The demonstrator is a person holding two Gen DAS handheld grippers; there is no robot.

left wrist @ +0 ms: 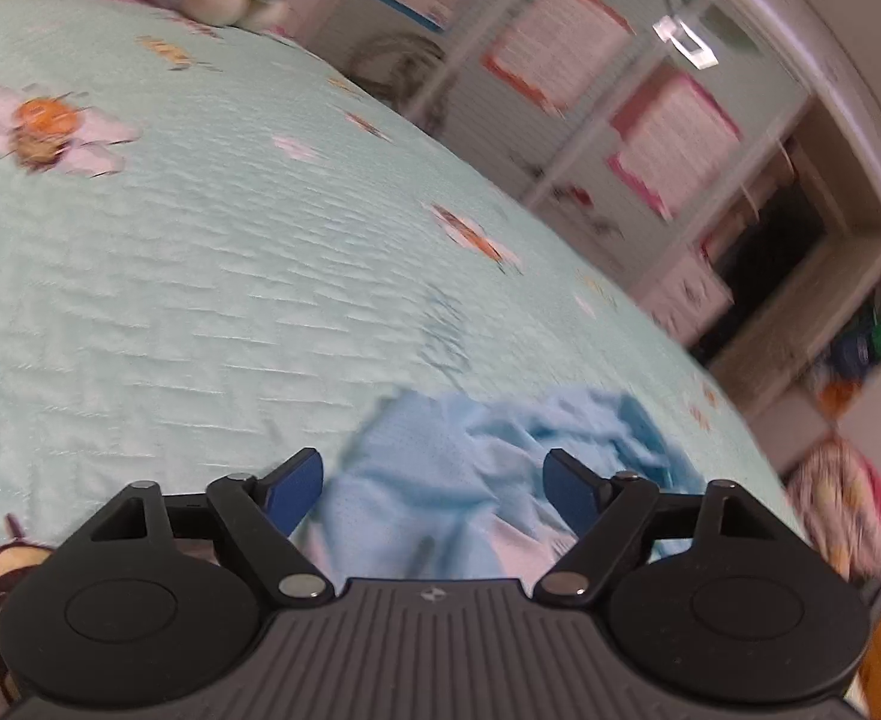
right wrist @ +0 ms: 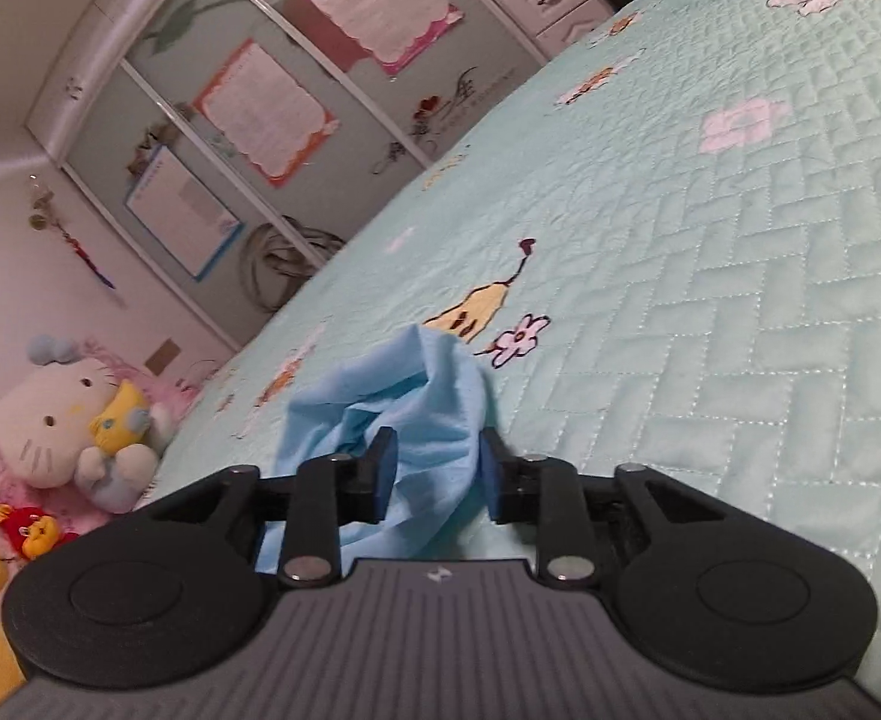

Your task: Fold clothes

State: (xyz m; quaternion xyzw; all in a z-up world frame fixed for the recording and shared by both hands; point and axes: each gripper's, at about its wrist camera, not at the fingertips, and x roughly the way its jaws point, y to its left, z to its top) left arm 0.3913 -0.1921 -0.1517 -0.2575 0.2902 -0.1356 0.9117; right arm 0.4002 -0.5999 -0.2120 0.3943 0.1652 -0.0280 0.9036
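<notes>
Here, one blue garment (right wrist: 416, 420), two tools (right wrist: 434, 474)

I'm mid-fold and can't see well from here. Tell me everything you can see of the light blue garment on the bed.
The light blue garment is thin, soft fabric, crumpled and unfolded, lying on the mint green quilted bedspread. In the left wrist view its weave looks finely dotted, mesh-like. The right gripper has a bunched fold between its fingers, raised into a peak. The left gripper is open over it, fingers spread, not gripping. Which garment it is cannot be told.
</notes>
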